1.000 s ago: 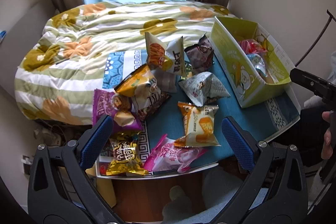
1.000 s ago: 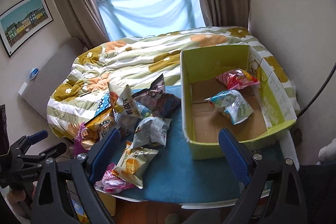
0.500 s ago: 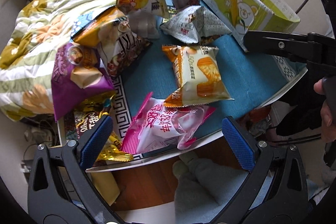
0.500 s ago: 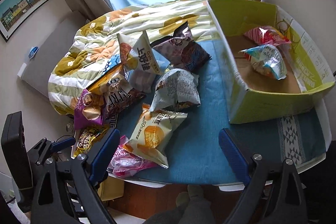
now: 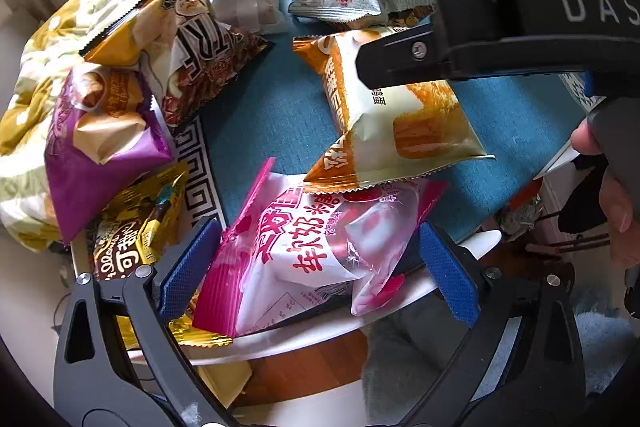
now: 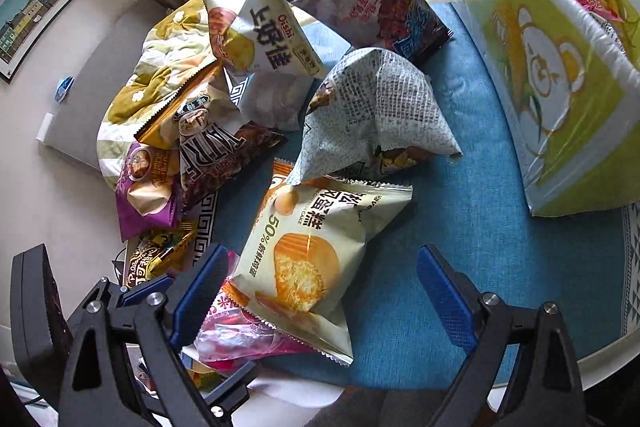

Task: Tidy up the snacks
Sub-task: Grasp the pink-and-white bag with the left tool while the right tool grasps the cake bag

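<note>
On the blue table mat (image 6: 480, 227) most snack packs lie unsorted outside the green box (image 6: 560, 87) at the frame's upper right, the left gripper (image 5: 316, 259) closing around the pink pack (image 5: 312, 259) without pressing yet, the right gripper (image 6: 320, 287) wide open, empty, over the cake pack (image 6: 316, 251)

Each tool, left (image 5: 316, 263) and right (image 6: 320, 287), has black plastic arms, silver screws and ribbed blue pads (image 5: 188, 267). White lettering, seemingly "DAS", marks the right one's body.

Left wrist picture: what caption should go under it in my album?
Left gripper closing around a pink candy bag at the table's edge.
</note>
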`<control>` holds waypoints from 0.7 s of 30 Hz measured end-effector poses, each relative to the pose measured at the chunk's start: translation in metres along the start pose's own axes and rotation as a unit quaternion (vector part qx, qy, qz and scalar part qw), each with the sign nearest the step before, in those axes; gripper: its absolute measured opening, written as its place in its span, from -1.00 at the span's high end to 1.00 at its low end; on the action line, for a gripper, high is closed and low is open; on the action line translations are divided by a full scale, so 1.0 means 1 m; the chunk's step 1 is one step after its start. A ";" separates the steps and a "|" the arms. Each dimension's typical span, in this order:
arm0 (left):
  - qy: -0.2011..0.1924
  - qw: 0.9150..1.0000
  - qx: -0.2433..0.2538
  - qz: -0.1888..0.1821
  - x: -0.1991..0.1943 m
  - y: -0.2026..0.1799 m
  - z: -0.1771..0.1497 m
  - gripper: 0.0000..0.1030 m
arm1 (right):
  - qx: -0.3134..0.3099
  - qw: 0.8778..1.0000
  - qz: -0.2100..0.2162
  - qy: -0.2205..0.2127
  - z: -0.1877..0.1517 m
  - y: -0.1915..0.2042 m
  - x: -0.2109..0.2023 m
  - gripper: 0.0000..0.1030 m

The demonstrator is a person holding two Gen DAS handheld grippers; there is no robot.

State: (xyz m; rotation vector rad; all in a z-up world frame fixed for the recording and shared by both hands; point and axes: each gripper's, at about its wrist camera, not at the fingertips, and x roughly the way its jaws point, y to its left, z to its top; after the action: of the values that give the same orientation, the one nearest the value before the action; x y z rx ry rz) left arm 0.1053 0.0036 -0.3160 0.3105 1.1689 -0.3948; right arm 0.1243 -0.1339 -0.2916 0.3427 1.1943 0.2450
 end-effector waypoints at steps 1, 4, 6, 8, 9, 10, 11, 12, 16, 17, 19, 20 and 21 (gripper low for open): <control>0.003 1.000 0.001 0.000 0.003 0.000 0.001 -0.80 | 0.002 1.000 0.003 0.005 0.000 -0.001 0.004 -0.82; 0.016 1.000 -0.004 -0.001 0.011 0.001 0.002 -0.67 | 0.003 1.000 0.009 0.012 0.000 -0.001 0.012 -0.82; 0.022 1.000 -0.013 -0.004 0.015 0.003 0.000 -0.62 | 0.001 1.000 0.010 0.014 0.001 0.001 0.015 -0.82; 0.021 0.999 -0.020 -0.013 0.014 0.004 0.000 -0.51 | -0.001 1.000 0.012 0.015 0.003 0.003 0.019 -0.82; 0.020 0.999 -0.022 -0.015 0.014 0.005 0.000 -0.46 | -0.002 1.000 0.013 0.016 0.004 0.004 0.020 -0.82; 0.020 0.999 -0.023 -0.016 0.014 0.005 0.000 -0.39 | -0.004 1.000 0.014 0.017 0.005 0.006 0.022 -0.82; 0.020 0.999 -0.024 -0.015 0.014 0.005 0.001 -0.33 | -0.006 1.000 0.014 0.017 0.006 0.007 0.022 -0.82; 0.020 0.999 -0.026 -0.016 0.014 0.008 0.002 -0.26 | -0.008 1.000 0.014 0.018 0.006 0.008 0.024 -0.82; 0.013 0.999 -0.047 -0.022 0.011 0.018 -0.002 -0.13 | -0.009 1.000 0.012 0.025 0.008 0.013 0.032 -0.82; 0.011 0.998 -0.050 -0.022 0.010 0.020 -0.002 -0.12 | -0.009 1.000 0.011 0.026 0.009 0.013 0.034 -0.82; 0.008 0.998 -0.052 -0.023 0.010 0.021 -0.003 -0.11 | -0.007 1.000 0.008 0.026 0.010 0.013 0.037 -0.82; 0.007 0.998 -0.051 -0.023 0.009 0.022 -0.003 -0.11 | -0.008 1.000 0.006 0.027 0.011 0.013 0.039 -0.82; 0.007 0.998 -0.051 -0.023 0.006 0.026 -0.004 -0.10 | -0.009 1.000 0.002 0.028 0.012 0.013 0.041 -0.82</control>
State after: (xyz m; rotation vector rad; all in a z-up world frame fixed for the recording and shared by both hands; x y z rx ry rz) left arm 0.1159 0.0278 -0.3217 0.1984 1.2067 -0.3735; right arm 0.1496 -0.1083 -0.3177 0.3241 1.2454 0.2707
